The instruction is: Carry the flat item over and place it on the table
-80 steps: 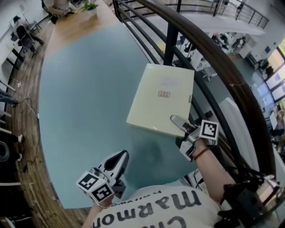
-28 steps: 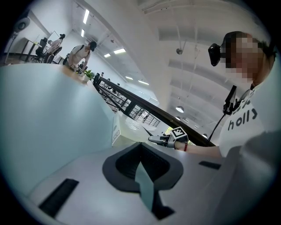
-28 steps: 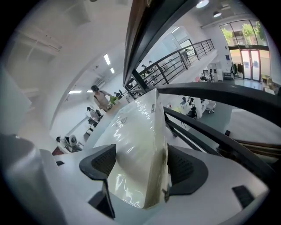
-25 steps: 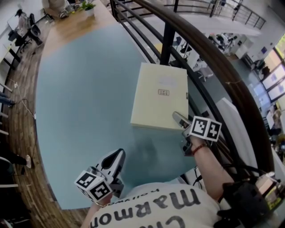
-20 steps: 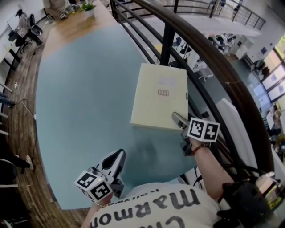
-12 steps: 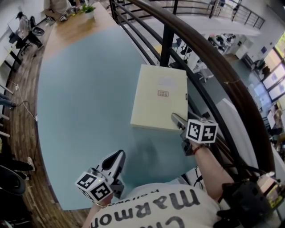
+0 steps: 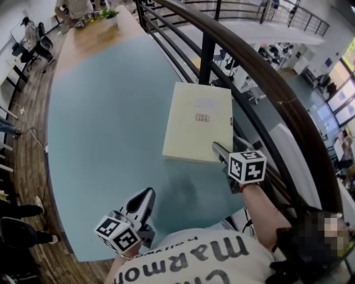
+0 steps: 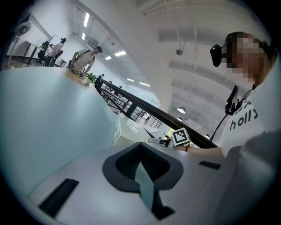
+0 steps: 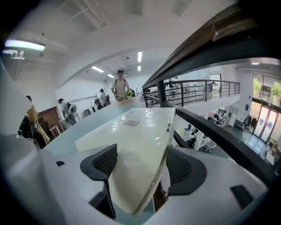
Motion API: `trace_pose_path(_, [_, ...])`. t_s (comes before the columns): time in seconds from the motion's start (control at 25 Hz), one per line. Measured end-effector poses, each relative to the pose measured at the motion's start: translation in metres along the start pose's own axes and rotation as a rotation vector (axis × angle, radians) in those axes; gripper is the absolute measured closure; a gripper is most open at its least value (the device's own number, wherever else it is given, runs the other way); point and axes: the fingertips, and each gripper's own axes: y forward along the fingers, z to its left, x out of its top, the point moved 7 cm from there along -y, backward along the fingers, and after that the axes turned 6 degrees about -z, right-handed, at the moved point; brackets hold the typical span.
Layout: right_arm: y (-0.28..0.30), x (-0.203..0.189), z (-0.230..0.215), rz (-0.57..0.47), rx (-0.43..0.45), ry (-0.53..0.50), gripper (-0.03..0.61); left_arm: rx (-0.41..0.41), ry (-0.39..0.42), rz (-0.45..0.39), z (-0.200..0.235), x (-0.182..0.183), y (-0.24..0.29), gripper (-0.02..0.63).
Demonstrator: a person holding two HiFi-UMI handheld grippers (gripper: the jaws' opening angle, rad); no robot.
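Observation:
The flat item, a cream folder (image 7: 197,122), lies flat on the pale blue table (image 7: 100,116) beside the railing. My right gripper (image 7: 217,148) is at its near right corner. In the right gripper view the folder (image 9: 131,127) runs away from the camera, and its corner sits between the spread jaws of my right gripper (image 9: 140,165), which is open. My left gripper (image 7: 145,195) hovers over the table's near edge close to my body. It is shut and holds nothing (image 8: 142,169).
A dark metal railing (image 7: 260,72) with a post (image 7: 206,55) runs along the table's right side, with a drop to a lower floor beyond. A potted plant (image 7: 108,12) stands at the far end. People stand on the wooden floor at the left (image 7: 16,233).
Since 3.2 s ago the folder has swung square to the railing and come to rest. In the last second it has stayed still while my right gripper rolled at its corner. The left gripper is unmoved.

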Motion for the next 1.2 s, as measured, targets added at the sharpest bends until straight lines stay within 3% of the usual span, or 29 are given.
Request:
trace_pose_path(0.44, [-0.008, 0.011, 0.013, -0.032, -0.044, -0.206, 0.215, 0.020, -0.004, -0.021, -0.001, -0.002, -0.015, 0.612])
trace_pose_path(0.64, [-0.009, 0.015, 0.016, -0.024, -0.022, -0.135, 0.216, 0.045, -0.009, -0.056, 0.007, 0.002, -0.026, 0.612])
trace_pose_path(0.84, [-0.024, 0.017, 0.017, -0.051, -0.047, -0.132, 0.220, 0.053, -0.045, -0.096, 0.012, -0.011, -0.041, 0.612])
trace_pose_path(0.88, [-0.029, 0.018, 0.018, -0.062, -0.065, -0.126, 0.266, 0.052, -0.051, -0.101, 0.013, -0.013, -0.046, 0.612])
trace_pose_path(0.96, [-0.039, 0.019, 0.021, -0.086, -0.107, -0.112, 0.462, 0.053, -0.051, -0.111, 0.014, -0.015, -0.056, 0.612])
trace_pose_path(1.08, [-0.056, 0.016, 0.032, -0.114, -0.119, -0.063, 0.483, 0.061, -0.037, -0.129, 0.014, -0.012, -0.077, 0.612])
trace_pose_path(1.2, [-0.074, 0.014, 0.050, -0.151, -0.077, 0.031, 0.499, 0.061, -0.018, -0.144, 0.012, -0.004, -0.099, 0.612])
